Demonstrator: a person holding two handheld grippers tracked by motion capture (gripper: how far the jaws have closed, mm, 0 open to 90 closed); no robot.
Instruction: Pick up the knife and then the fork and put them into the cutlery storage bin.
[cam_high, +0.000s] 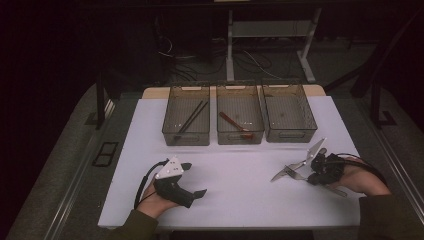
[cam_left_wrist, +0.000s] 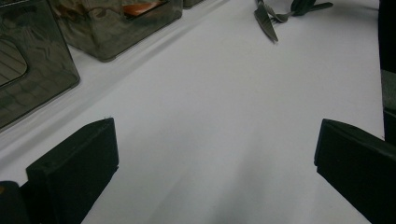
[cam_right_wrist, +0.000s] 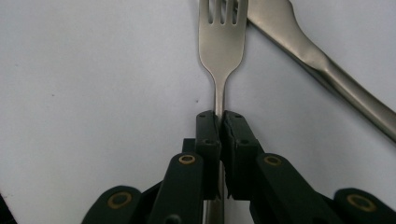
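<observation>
Sorting cutlery into bins, by the look of it, and partway along: black chopsticks already lying in the left bin, a reddish-brown spoon in the middle bin, right bin apparently bare. Left to do, judging from the layout: lift the fork, carry it to a bin, then deal with the second metal utensil.

Right gripper clenched on the fork's thin neck, just below the flare toward the tines, jaws pressed in from both sides. Fork flat on the tabletop at the near right, in front of the right bin and well apart from it, not yet raised as far as can be told. Second utensil just beside it, crossing close behind the tines, broad flat handle running off at a slant; touching or not, cannot tell.

Left gripper released, jaws wide with nothing but bare tabletop between, resting near left.

Fork and neighbour: brushed steel, dull sheen, smooth. Bins: smoky see-through plastic, rectangular, ribbed floors, slot handles at the ends. Tabletop cover: matte white, plain. Gripper jaws: black, blocky, brass-coloured pivot pins
</observation>
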